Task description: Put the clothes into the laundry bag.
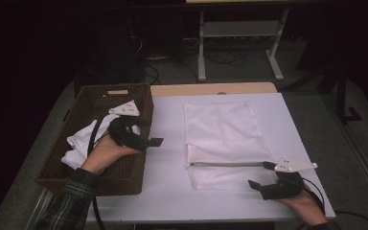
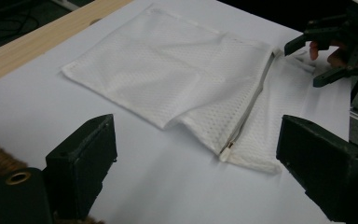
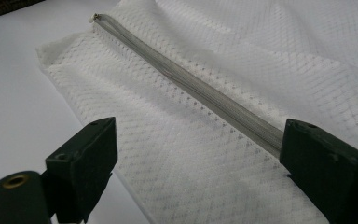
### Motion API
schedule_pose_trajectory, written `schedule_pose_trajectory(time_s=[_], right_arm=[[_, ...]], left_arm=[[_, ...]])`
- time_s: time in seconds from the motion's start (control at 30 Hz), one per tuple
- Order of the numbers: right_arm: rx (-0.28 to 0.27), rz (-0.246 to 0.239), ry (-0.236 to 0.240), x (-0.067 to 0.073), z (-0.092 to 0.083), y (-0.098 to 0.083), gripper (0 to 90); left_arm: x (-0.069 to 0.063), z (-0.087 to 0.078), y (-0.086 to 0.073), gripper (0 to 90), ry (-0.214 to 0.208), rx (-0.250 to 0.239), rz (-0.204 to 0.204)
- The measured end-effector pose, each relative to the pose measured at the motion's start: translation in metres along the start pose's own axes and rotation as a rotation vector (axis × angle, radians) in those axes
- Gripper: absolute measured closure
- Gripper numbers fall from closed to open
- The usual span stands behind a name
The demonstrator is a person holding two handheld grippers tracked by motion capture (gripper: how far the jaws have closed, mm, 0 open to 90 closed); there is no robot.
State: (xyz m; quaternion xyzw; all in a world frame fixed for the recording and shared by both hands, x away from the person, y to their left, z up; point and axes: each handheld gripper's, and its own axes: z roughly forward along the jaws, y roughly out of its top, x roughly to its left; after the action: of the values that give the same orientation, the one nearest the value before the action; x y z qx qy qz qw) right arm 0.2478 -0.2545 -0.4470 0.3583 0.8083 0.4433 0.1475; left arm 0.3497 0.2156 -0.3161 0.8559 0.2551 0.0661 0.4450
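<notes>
Mesh laundry bag (image 1: pixel 223 139) laid flat at worktop (image 1: pixel 167 187) centre-right, zipper (image 1: pixel 225 164) near front edge. Bag's long axis runs front to back; zipper runs left-right across it, its left end at bag's left edge. Right gripper (image 1: pixel 263 178) held at zipper's right end, fingers (image 3: pixel 81 158) apart, nothing clamped. Left gripper (image 1: pixel 148 136) held over basket (image 1: pixel 100 96) rim, fingers (image 2: pixel 81 158) apart, empty. Judged best: zipper pull pinched squarely by right, bag edge pinned by left, pull drawn along zipper line.

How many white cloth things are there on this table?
2. A mesh zip bag lies flat on the table, beside the right gripper; a crumpled cloth sits in the basket. More may be hidden underneath.
</notes>
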Motion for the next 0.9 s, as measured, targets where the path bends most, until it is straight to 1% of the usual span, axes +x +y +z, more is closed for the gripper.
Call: schedule_pose_trajectory(time_s=[0.13,0.23,0.27,0.3,0.33,0.4,0.43,0.53,0.57,0.63,0.7,0.73,0.8,0.87,0.9], right_arm=[[0.0,0.0,0.0,0.0,0.0,0.0,10.5],[-0.003,0.005,0.0,0.0,0.0,0.0,10.5],[-0.002,0.004,-0.001,0.0,0.0,0.0,10.5],[-0.002,0.003,-0.001,0.0,0.0,0.0,10.5],[-0.002,0.002,0.0,0.0,0.0,0.0,10.5],[-0.002,0.003,0.0,0.0,0.0,0.0,10.5],[-0.002,0.003,0.0,0.0,0.0,0.0,10.5],[-0.002,0.006,-0.001,-0.001,0.0,0.0,10.5],[-0.002,0.006,-0.001,-0.001,0.0,0.0,10.5],[-0.001,0.005,-0.001,-0.001,0.0,0.0,10.5],[0.0,0.006,0.0,-0.001,0.0,0.0,10.5],[0.0,0.006,0.0,-0.001,0.0,0.0,10.5],[0.0,0.005,0.0,-0.001,0.0,0.0,10.5],[0.001,0.006,0.0,-0.001,0.0,0.0,10.5],[0.001,0.006,0.0,-0.001,0.0,0.0,10.5]], left_arm=[[0.004,-0.004,-0.002,11.5,0.008,0.006,-0.003],[0.011,-0.012,-0.005,11.6,0.038,0.009,-0.006],[0.011,-0.012,-0.005,11.6,0.038,0.009,-0.006],[0.017,-0.018,-0.007,11.6,0.053,0.011,-0.013],[0.02,-0.02,-0.007,11.6,0.061,0.013,-0.017],[0.02,-0.02,-0.007,11.6,0.061,0.013,-0.017],[0.026,-0.025,-0.01,11.6,0.083,0.021,-0.025],[0.034,-0.031,-0.012,11.6,0.11,0.037,-0.032],[0.034,-0.031,-0.012,11.6,0.11,0.037,-0.032],[0.043,-0.037,-0.017,11.6,0.14,0.052,-0.052],[0.048,-0.039,-0.02,11.7,0.162,0.07,-0.059],[0.048,-0.039,-0.02,11.7,0.162,0.07,-0.059],[0.053,-0.041,-0.023,11.7,0.175,0.086,-0.067],[0.053,-0.041,-0.023,11.7,0.175,0.086,-0.067],[0.06,-0.044,-0.028,11.7,0.205,0.109,-0.079]])
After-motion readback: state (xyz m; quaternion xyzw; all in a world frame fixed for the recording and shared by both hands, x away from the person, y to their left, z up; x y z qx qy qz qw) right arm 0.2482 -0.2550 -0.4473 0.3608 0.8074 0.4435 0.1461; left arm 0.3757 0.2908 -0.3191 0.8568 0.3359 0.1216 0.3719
